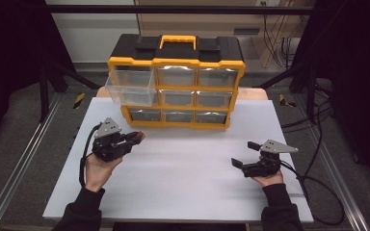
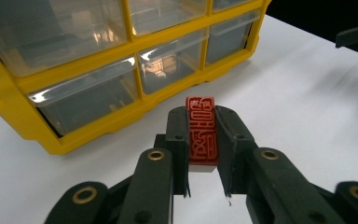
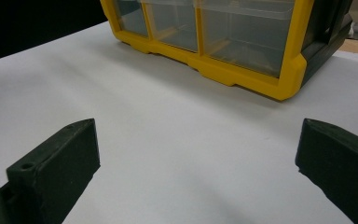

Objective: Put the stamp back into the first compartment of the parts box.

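A red carved stamp block (image 2: pixel 201 130) sits clamped between the black jaws of my left gripper (image 2: pixel 201 116), which is shut on it. In the high view that left gripper (image 1: pixel 136 137) hovers over the white table at the left, just in front of the yellow-and-black drawer organizer (image 1: pixel 176 86); the red block (image 1: pixel 138 136) shows at its tip. The organizer's top-left clear drawer (image 1: pixel 130 86) is pulled out toward me. My right gripper (image 1: pixel 244 155) rests at the right, jaws wide open and nothing between them; its jaws (image 3: pixel 196 154) point at the organizer's lower right corner (image 3: pixel 289 79).
The white tabletop (image 1: pixel 183 178) stretches between the two hands. The organizer (image 2: pixel 74 84) has several clear drawers in a yellow frame. Metal rails run along both table sides, and cables (image 1: pixel 313 178) trail at the right.
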The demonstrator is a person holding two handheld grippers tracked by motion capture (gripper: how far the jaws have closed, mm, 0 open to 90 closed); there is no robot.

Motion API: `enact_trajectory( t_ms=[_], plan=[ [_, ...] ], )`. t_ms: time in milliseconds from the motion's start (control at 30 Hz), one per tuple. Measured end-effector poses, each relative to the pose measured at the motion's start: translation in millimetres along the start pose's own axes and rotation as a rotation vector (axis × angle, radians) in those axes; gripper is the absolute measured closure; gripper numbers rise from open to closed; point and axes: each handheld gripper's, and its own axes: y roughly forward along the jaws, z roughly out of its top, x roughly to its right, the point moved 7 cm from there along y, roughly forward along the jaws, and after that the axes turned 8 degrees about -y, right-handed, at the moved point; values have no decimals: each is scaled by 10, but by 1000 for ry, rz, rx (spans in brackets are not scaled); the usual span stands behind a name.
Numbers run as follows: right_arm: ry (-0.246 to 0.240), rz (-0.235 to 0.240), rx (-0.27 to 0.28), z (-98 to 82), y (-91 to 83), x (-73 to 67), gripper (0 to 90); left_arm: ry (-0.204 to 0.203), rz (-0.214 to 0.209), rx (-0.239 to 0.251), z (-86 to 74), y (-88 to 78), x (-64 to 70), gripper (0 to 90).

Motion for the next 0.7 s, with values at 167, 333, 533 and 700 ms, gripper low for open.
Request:
enact_trajectory(
  t_ms=[167, 333, 533, 700],
  plan=[
    [0, 0, -1, -2, 1, 0, 2, -2, 5, 10, 30, -48, -20, 760],
    [0, 0, -1, -2, 3, 1, 2, -5, 4, 18, 56, -87, -30, 760],
    [0, 0, -2, -2, 1, 1, 2, -6, 4, 24, 80, -117, -21, 760],
    [0, -1, -2, -4, 3, -1, 2, -5, 7, 31, 118, -166, -27, 760]
  ],
)
